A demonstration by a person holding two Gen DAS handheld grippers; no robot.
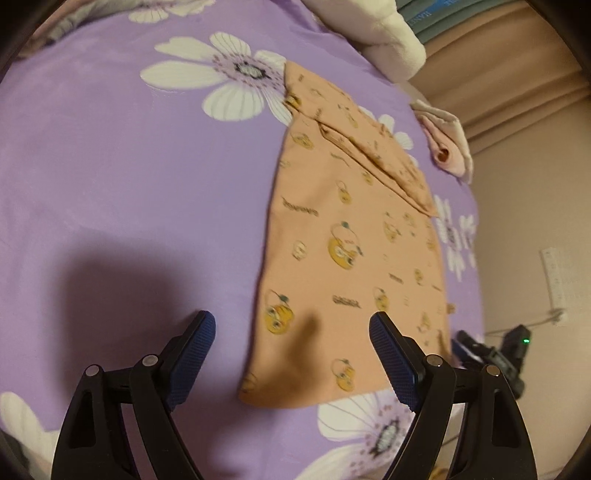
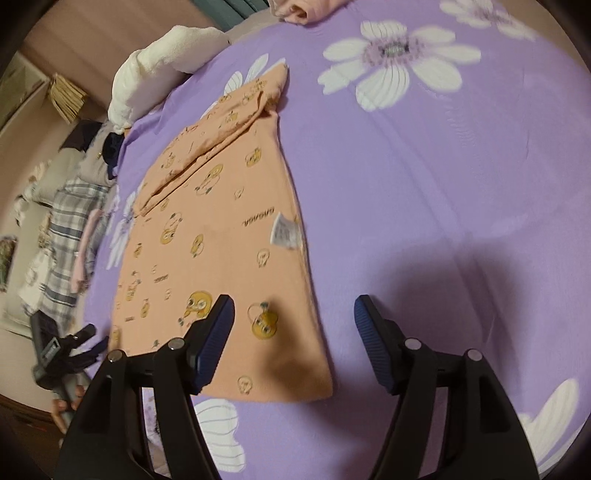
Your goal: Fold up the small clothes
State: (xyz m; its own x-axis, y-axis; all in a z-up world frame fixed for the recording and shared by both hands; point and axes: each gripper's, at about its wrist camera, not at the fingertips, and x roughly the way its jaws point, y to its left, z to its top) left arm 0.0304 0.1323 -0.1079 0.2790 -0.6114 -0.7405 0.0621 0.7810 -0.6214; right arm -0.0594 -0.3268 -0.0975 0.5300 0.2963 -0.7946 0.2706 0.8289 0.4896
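Two folded cloths [image 1: 448,142] beside orange garment [image 1: 354,236], purple sheet [image 1: 129,177]

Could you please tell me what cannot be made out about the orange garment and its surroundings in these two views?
- Orange garment: printed words and cartoon figures are blurred in both wrist views.
- White label: its text is too small and blurred in the right wrist view.
- Pink cloth: cut off by the top edge in the right wrist view.
- Garment's near hem: partly hidden behind a finger of the right gripper.
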